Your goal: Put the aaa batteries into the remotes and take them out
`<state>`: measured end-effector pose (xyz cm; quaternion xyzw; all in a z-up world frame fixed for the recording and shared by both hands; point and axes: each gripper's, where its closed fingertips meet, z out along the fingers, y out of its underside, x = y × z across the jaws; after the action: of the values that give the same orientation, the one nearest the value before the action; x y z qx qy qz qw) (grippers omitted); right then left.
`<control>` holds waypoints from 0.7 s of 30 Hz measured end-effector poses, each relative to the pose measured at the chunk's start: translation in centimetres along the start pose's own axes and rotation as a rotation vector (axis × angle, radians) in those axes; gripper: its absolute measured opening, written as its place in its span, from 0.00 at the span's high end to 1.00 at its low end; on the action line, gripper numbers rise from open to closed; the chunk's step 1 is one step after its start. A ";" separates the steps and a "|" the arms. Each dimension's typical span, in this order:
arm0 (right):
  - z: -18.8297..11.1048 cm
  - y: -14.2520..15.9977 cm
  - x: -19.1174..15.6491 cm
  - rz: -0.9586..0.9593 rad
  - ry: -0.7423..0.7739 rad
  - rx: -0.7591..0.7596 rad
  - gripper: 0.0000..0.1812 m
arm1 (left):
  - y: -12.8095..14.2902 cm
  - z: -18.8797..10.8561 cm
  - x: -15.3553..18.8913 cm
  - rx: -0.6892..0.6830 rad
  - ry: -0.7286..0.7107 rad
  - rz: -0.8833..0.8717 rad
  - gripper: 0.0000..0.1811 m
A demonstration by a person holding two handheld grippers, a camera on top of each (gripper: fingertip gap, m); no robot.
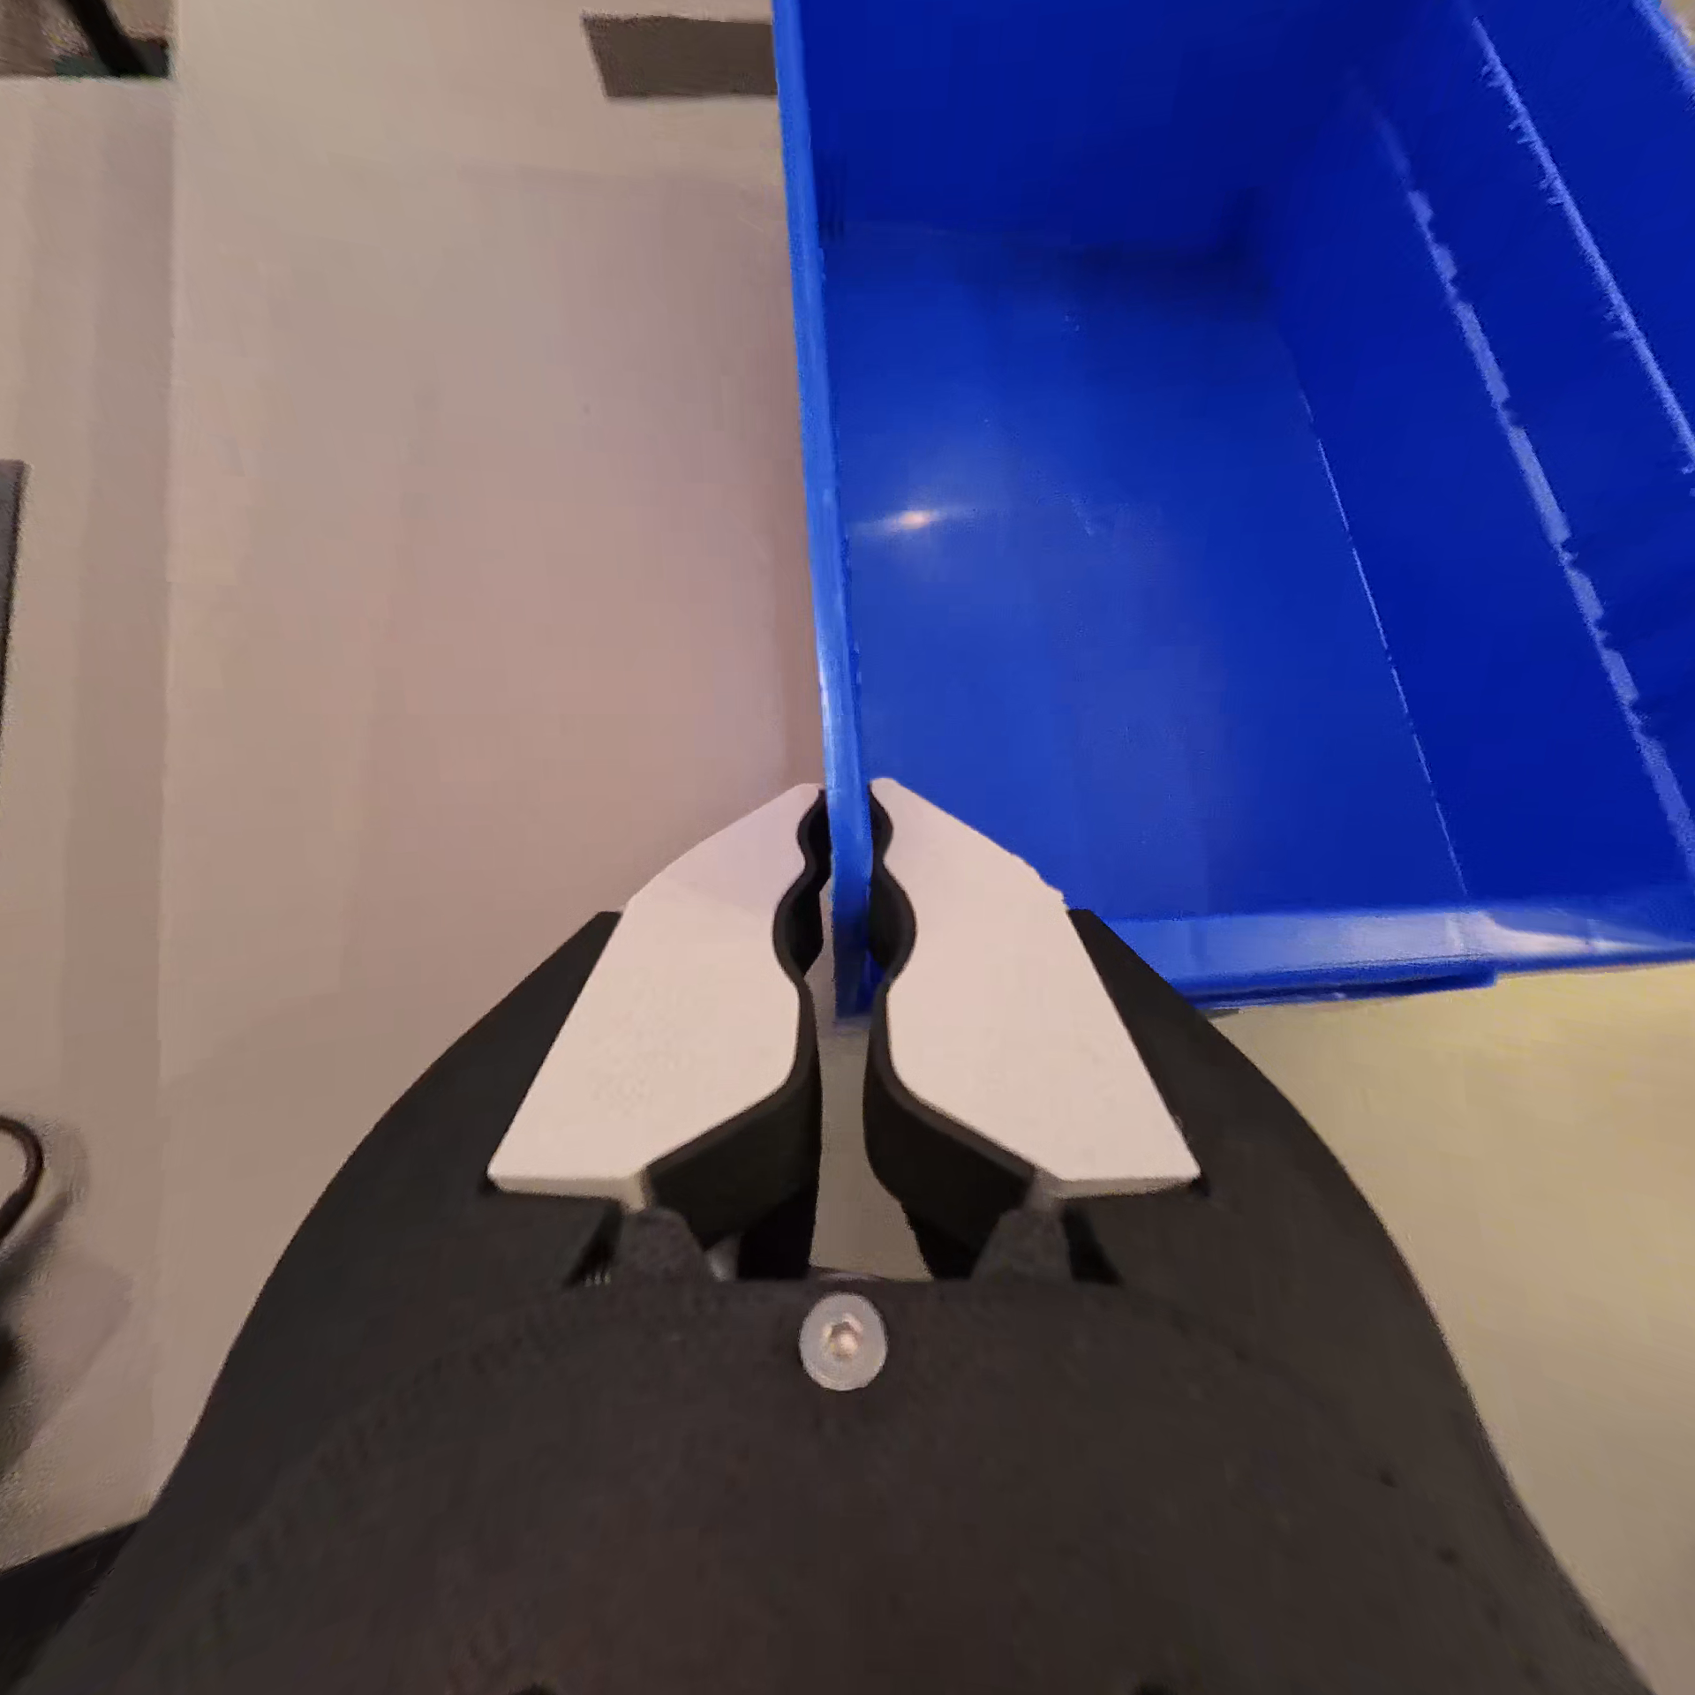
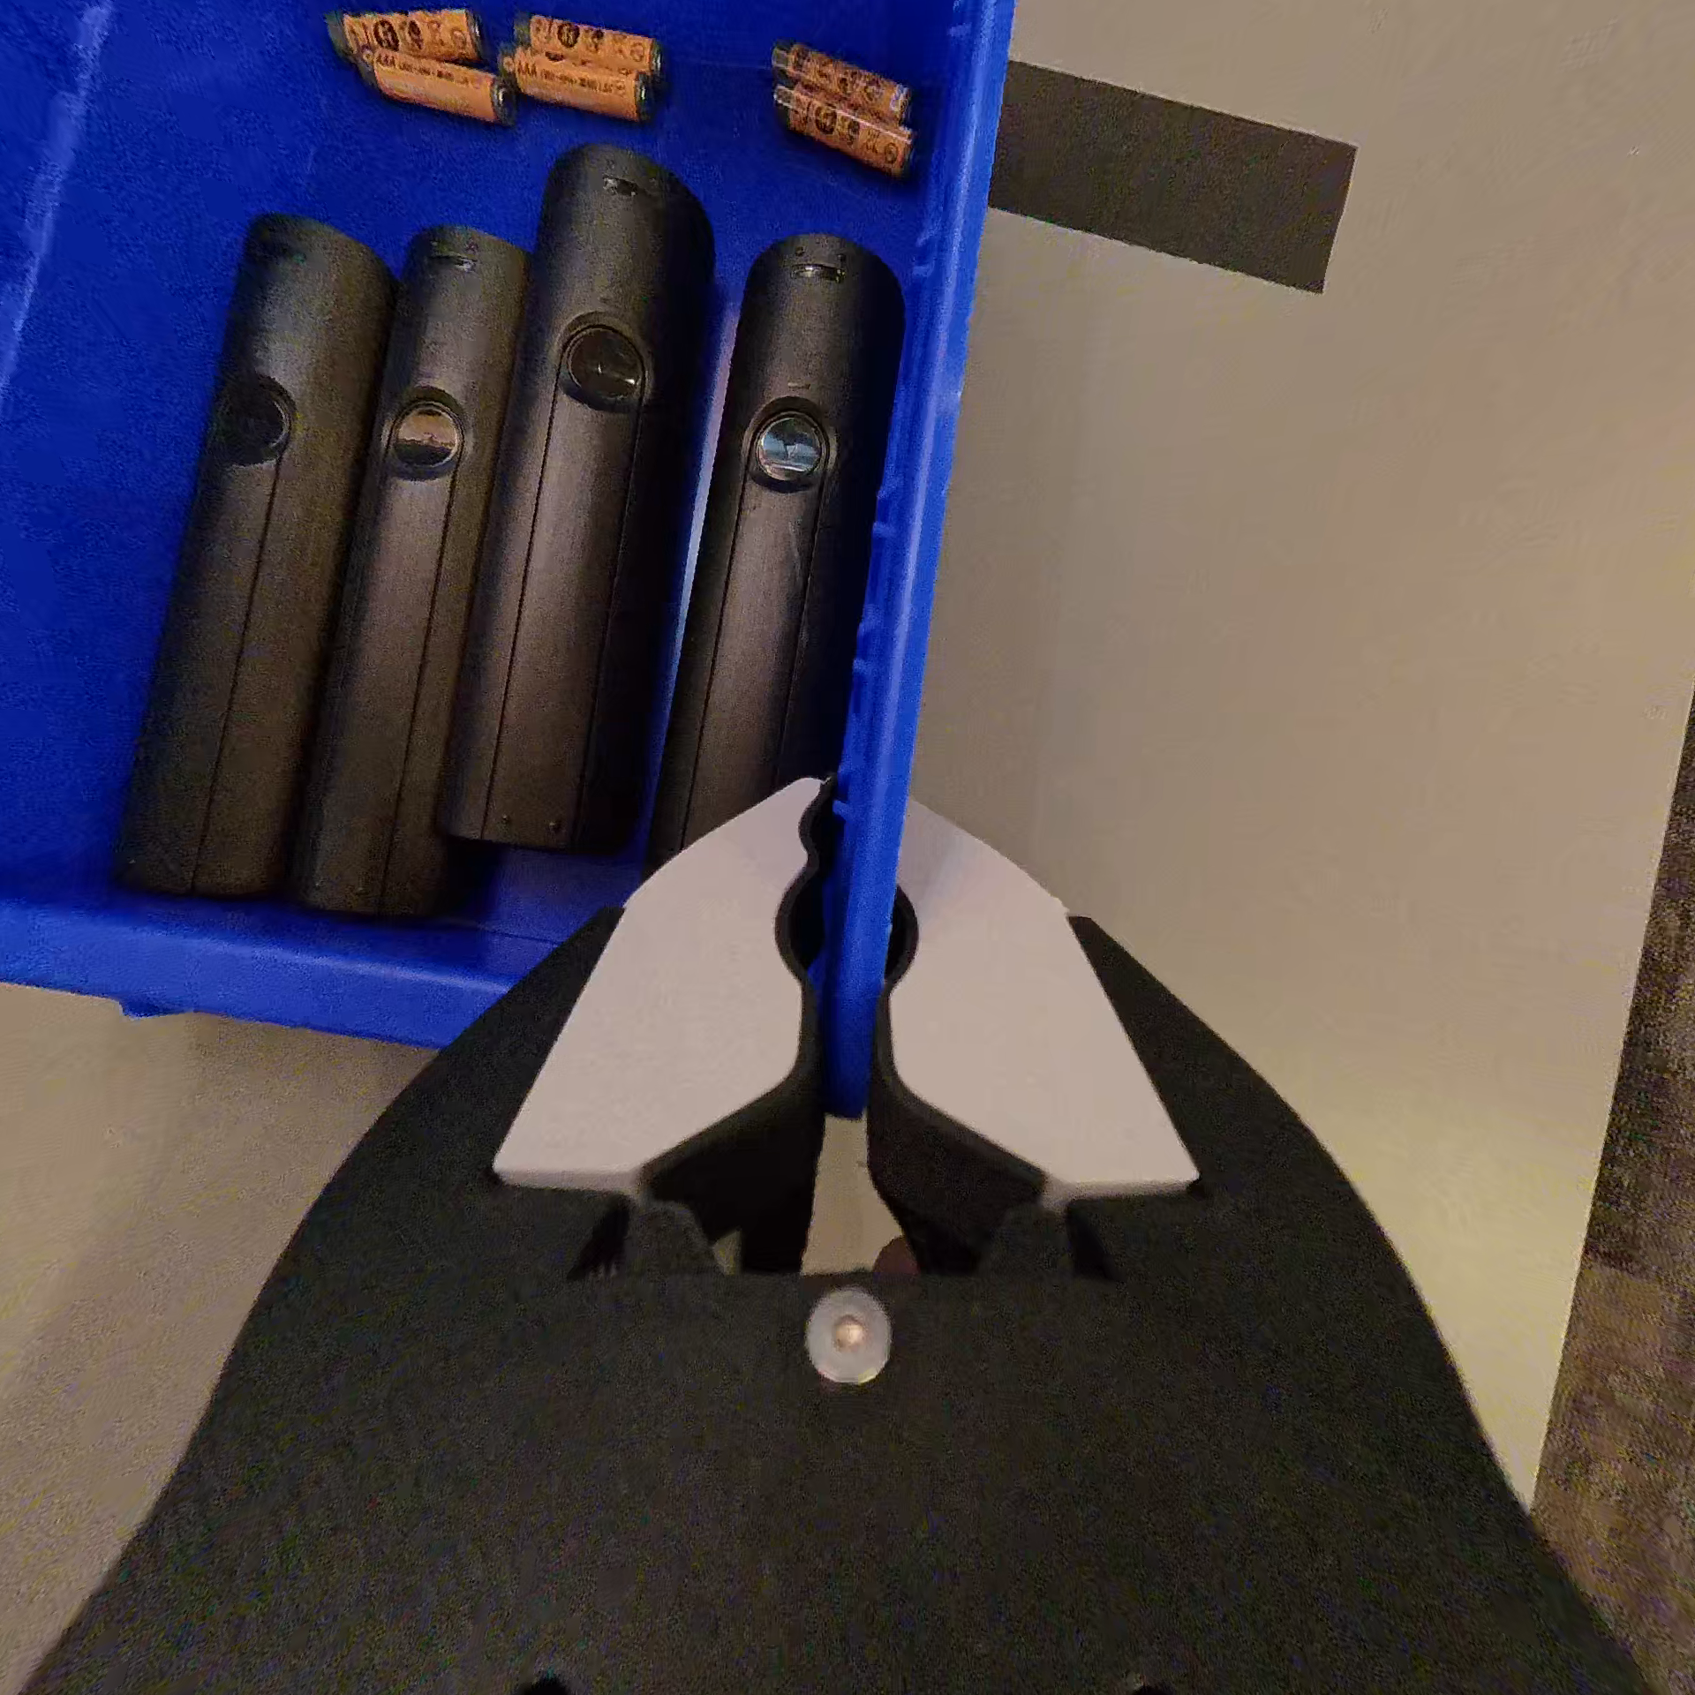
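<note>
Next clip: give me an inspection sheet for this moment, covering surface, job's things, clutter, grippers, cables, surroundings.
Surface: pale table top, with a dark tape strip beside the bin.
Job's things: four black remotes lie side by side, backs up, in a blue bin; six orange batteries lie loose beyond them, in pairs. The compartment in the left wrist view is empty.
Clutter: nothing seen.
Grippers: left gripper is shut on the bin's left wall; right gripper is shut on its right wall.
Cables: a dark loop, possibly a cable, at the left edge; blurred.
Surroundings: dark speckled floor past the table's right edge.
</note>
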<state>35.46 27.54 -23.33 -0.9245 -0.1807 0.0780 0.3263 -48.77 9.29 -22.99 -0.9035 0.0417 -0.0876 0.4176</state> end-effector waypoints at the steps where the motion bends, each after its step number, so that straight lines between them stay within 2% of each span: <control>1: -0.3 0.4 -0.5 -0.005 -0.001 -0.003 0.98 | 0.7 -0.7 0.7 -0.006 0.030 0.028 0.97; 8: -2.5 3.2 -4.5 -0.052 -0.044 -0.009 0.98 | 5.1 -4.8 5.8 -0.059 0.271 0.179 0.97; 14: -3.9 5.2 -9.2 -0.163 -0.141 -0.016 0.98 | 7.6 -6.5 12.6 -0.105 0.514 0.348 0.97; 17: -3.8 5.1 -12.0 -0.233 -0.198 -0.020 0.98 | 8.4 -6.9 16.1 -0.129 0.621 0.433 0.97; 21: -2.4 3.6 -16.2 -0.320 -0.285 -0.023 0.98 | 9.1 -6.9 20.1 -0.160 0.740 0.519 0.97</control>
<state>22.14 17.28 -23.34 -0.8674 -0.3705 0.1530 0.2949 -30.36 -4.76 -23.05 -0.8004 0.4195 -0.2936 0.3117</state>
